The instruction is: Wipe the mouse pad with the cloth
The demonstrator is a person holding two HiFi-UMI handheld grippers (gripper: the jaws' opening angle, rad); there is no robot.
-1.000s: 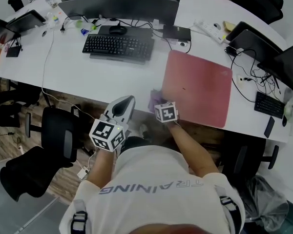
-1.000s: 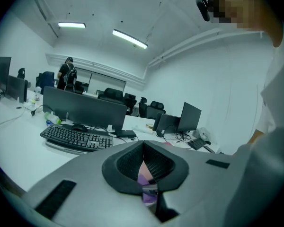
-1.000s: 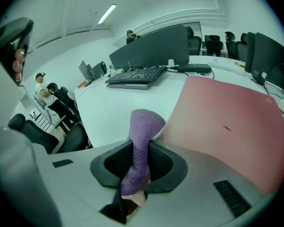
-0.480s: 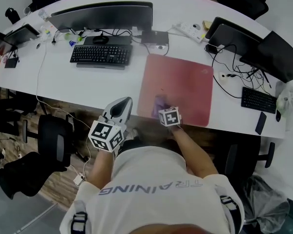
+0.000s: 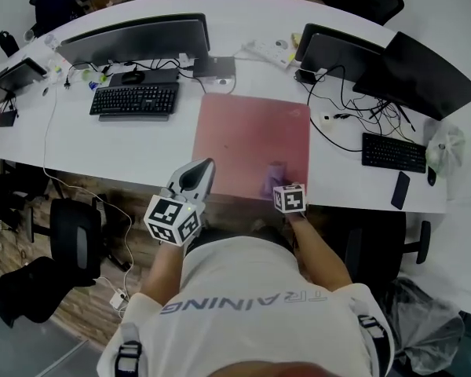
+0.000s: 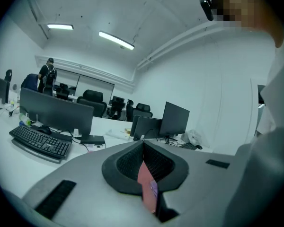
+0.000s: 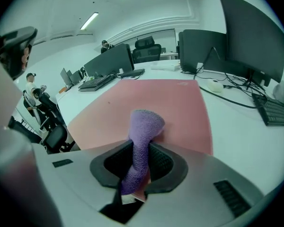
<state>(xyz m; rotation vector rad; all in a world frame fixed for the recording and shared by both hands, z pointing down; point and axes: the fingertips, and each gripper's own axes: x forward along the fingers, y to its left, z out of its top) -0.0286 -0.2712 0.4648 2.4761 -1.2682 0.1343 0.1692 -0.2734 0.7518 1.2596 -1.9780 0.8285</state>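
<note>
The red mouse pad [image 5: 247, 136] lies flat on the white desk [image 5: 110, 144], its near side along the desk's front edge. A purple cloth [image 5: 273, 176] rests on the pad's near right part. My right gripper [image 5: 281, 188] is shut on that cloth. In the right gripper view the cloth [image 7: 145, 125] stands twisted between the right gripper [image 7: 141, 149] and the mouse pad [image 7: 151, 98], its far end pressed on the pad. My left gripper [image 5: 205, 166] hovers shut and empty over the desk's front edge, left of the pad. The left gripper [image 6: 143, 144] holds nothing.
A black keyboard [image 5: 135, 99] and a wide monitor [image 5: 133, 36] are left of the pad. Two dark monitors [image 5: 416, 67], cables [image 5: 341, 120], a second keyboard [image 5: 392, 152] and a phone [image 5: 399, 190] crowd the right. A chair [image 5: 72, 240] stands below left.
The right gripper has dragged the cloth rightward along the pad's near side, from its left edge to its right part. The left gripper has stayed in place.
</note>
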